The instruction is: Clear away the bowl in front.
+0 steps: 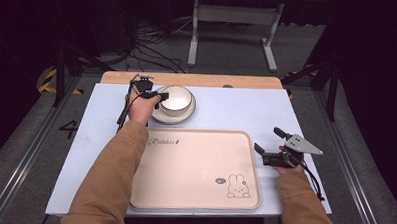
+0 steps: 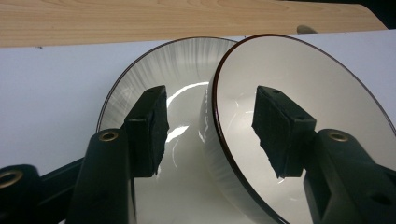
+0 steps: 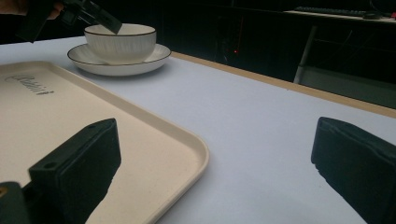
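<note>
Black jaws of the left gripper [image 2: 210,133] stand open astride the rim of the glossy white ceramic bowl [image 2: 303,121], upper centre on its saucer [image 1: 159,115]. Rigid, slippery, breakable: pinch the rim firmly. Right gripper [image 1: 269,144] open, idle.

Bowl [image 1: 176,99] on plate [image 1: 159,115], behind tray [image 1: 193,192].

My high view looks forward and down over the whole table [image 1: 236,111]. My left gripper view sits close on the bowl [image 2: 303,107] and plate [image 2: 154,70], facing the table's far wooden edge. My right gripper view looks low across the tray [image 3: 70,121]; it shares that bowl [image 3: 120,41] with both others.
</note>
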`<state>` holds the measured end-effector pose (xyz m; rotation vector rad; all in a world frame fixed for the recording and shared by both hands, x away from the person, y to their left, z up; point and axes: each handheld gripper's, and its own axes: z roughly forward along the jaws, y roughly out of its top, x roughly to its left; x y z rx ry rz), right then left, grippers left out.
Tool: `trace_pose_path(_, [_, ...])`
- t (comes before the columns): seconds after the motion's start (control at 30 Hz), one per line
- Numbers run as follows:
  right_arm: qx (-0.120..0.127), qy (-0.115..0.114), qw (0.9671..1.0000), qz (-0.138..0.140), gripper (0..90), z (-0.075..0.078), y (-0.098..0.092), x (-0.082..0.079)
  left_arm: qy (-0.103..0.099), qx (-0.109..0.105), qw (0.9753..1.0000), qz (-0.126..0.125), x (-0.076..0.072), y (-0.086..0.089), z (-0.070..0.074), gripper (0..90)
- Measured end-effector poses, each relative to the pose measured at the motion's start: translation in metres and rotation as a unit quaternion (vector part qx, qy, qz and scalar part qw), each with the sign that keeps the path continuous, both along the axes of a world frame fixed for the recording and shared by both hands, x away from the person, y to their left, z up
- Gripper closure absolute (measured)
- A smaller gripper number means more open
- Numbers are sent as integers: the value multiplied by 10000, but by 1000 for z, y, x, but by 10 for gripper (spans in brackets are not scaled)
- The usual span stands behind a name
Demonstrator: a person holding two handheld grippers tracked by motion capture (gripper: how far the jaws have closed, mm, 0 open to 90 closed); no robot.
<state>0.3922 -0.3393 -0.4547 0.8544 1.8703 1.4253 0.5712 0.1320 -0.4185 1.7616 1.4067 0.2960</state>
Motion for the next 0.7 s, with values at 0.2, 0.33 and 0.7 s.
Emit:
trace_pose_path(0.2, [-6, -7, 10000, 18, 20, 0, 0, 0, 148, 20, 9999, -76, 2, -5, -6, 481])
trace_pose_path(0.33, [32, 22, 10000, 27, 21, 0, 0, 0, 233, -18, 9997, -27, 3, -6, -7, 512])
trace_pose_path(0.7, [134, 97, 9998, 84, 22, 0, -1, 0, 396, -32, 9992, -26, 5, -12, -12, 586])
